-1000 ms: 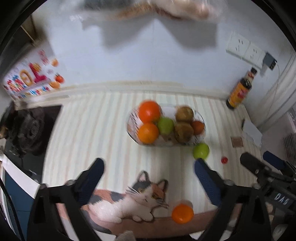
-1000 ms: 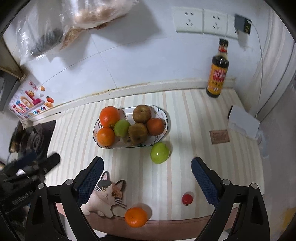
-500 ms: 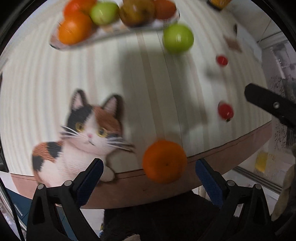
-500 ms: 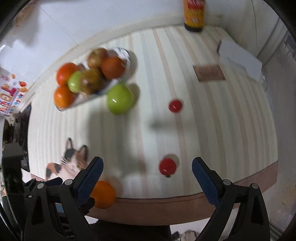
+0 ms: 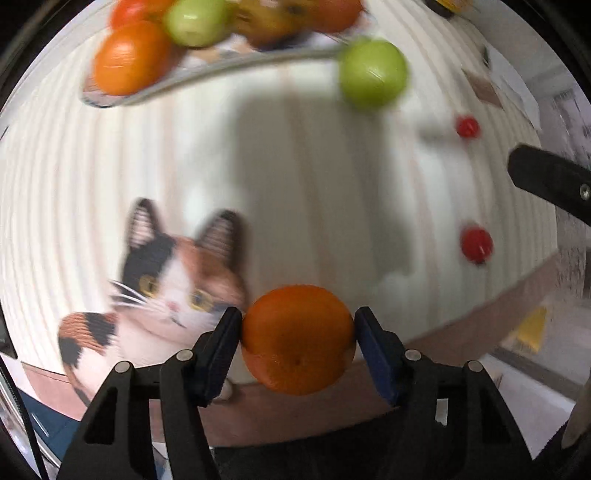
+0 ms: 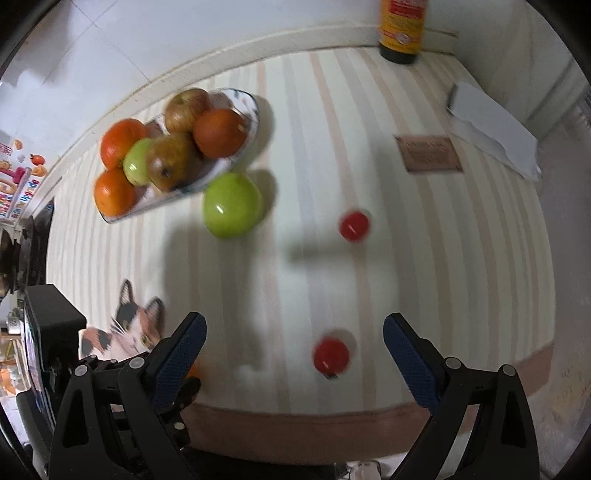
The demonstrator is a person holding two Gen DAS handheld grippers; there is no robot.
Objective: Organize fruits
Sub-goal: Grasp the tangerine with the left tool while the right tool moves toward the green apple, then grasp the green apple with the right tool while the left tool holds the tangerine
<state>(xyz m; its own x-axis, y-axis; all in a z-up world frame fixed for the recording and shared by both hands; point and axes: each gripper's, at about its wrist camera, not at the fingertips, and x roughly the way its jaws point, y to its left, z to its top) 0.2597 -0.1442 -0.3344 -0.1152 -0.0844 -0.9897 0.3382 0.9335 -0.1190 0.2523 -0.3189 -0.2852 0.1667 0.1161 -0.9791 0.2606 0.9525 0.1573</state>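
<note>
At the near edge of the striped table (image 5: 295, 166), in the left wrist view, the left gripper (image 5: 298, 345) closed on an orange (image 5: 297, 339), both pads touching its sides, the fruit sitting right over the brown table lip beside a calico cat picture (image 5: 162, 280). Farther back, a plate (image 5: 207, 72) already heaped with oranges, apples and a green fruit; a loose green apple (image 5: 373, 74) just beside its rim; two small red fruits (image 5: 476, 242) apart to the right. Heavy blur across the far half of this view. In the right wrist view, the right gripper (image 6: 293, 347) spread wide and holding nothing, with the nearer red fruit (image 6: 331, 354) between its fingers' line, close to the table edge. Likely risks: the round orange slipping from a grip set near its widest line and dropping off the edge to the floor; the crowded plate shedding a fruit when another is added; the red fruit rolling off the lip if nudged by one pad before the other. Surface: smooth, pale cream with beige stripes, brown-edged. Room: white tiled wall, a dark sauce bottle (image 6: 402, 29) at the back, a folded white paper (image 6: 491, 129) and a small brown card (image 6: 430, 153) to the right, colourful stickers on the left wall.
</note>
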